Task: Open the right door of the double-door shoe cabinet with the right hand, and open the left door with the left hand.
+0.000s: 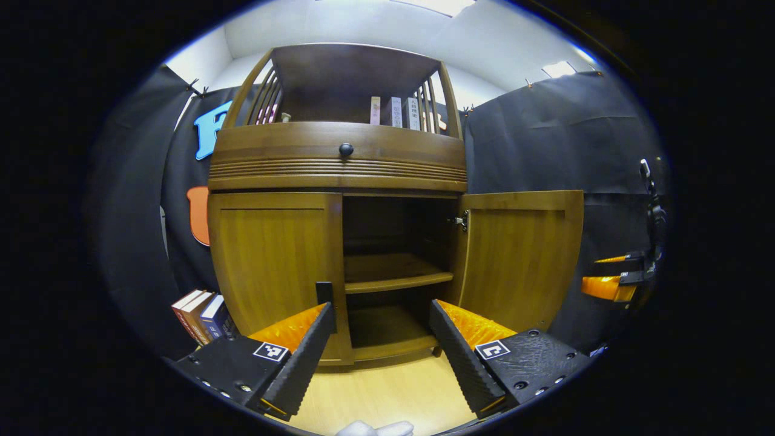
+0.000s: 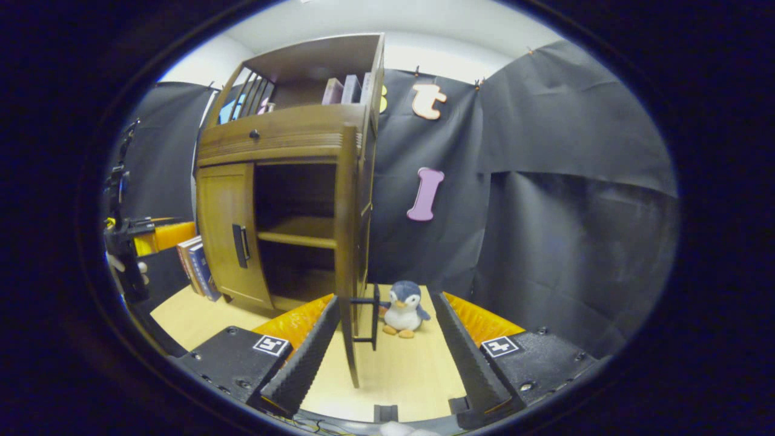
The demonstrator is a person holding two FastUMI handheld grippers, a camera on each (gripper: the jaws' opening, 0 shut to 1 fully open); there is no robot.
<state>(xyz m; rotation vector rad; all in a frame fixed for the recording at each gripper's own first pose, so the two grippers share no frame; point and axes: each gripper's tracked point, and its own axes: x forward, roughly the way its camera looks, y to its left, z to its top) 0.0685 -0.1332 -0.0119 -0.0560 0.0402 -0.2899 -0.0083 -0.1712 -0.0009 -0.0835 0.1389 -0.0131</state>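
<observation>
- Shoe cabinet [image 1: 339,169] dead ahead in the left gripper view, standing on a pale wood floor [image 1: 387,387] against the black cloth wall [image 1: 545,139].
- Right door [image 1: 521,254] swung wide open, inner face showing, hinge at its top inner corner. Left door [image 1: 272,266] closed flat, its dark handle [image 1: 324,292] peeking up just behind the left gripper's [image 1: 382,339] near finger.
- Left gripper released, fingers spread wide, gripping nothing, with the left door's inner edge and the open half of the cabinet between them. Plenty of bare floor in front.
- Inside the open half: one shelf [image 1: 396,275] across the middle, dark space above and below.
- Seen from the right gripper view, right door [image 2: 348,242] edge-on, sticking straight out toward the camera, its handle [image 2: 369,321] on the far face.
- Right gripper [image 2: 382,345] open too, fingers either side of that door edge and handle, not pressing on them. Can't tell for sure about light contact on the near finger.
- Small plush penguin [image 2: 404,309] on the floor just past the door handle, between the fingers.
- Stack of books [image 1: 203,315] leaning by the cabinet's left foot; more books [image 1: 396,112] upright on the top shelf behind the slatted sides; round knob [image 1: 346,149] on the drawer front.
- Other gripper [image 1: 623,278] off at the right edge of the left gripper view, well clear of the open door.
</observation>
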